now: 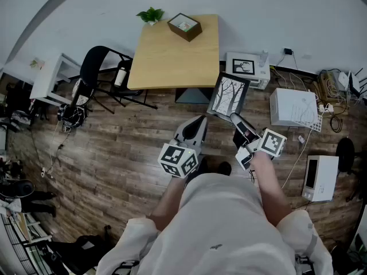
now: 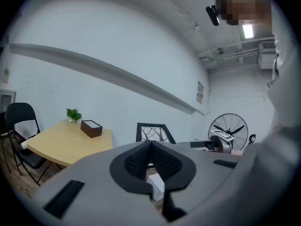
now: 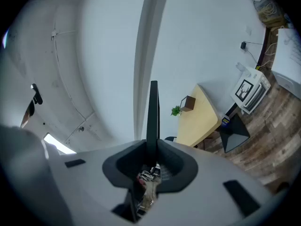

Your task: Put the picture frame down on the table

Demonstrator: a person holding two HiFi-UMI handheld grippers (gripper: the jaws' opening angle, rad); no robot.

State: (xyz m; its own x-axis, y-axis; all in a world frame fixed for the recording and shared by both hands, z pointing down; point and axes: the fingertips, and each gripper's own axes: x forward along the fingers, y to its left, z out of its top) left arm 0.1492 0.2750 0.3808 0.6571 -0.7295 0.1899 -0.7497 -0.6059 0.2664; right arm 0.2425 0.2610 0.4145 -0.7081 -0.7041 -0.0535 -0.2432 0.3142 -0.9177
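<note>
Rm: wood-plank floor [image 1: 126, 148], plain white wall [image 1: 258, 10] along the far side. Work surface: 1 light wooden table [image 1: 172, 56] set against the wall, top mostly bare. On it, at the far edge: 1 small potted plant [image 1: 151, 15] and 1 brown open-top box [image 1: 184, 27], near each other but apart. Seating: at least 1 black chair [image 1: 94, 67] at the table's left side. Picture frame [image 1: 228, 94]: 1 in hand, black border, bare-branch print, held tilted above the floor just off the table's near right corner, not on the tabletop. Right gripper [image 1: 236, 119] is clamped on its lower edge; the right gripper view shows the frame edge-on as a thin dark strip [image 3: 153, 112] rising from between the closed-in jaws. Left gripper [image 1: 198, 124] hangs beside it w/ jaws brought together and nothing between them, apart from the frame; its own view has the frame [image 2: 153, 132] ahead. Other items: 1 second framed picture [image 1: 243, 67] lying on a white unit [image 1: 261, 73] by the wall, right of the table; 1 white box [image 1: 292, 107] on the floor further right; 1 floor fan [image 2: 228, 126] seen in the left gripper view.
</note>
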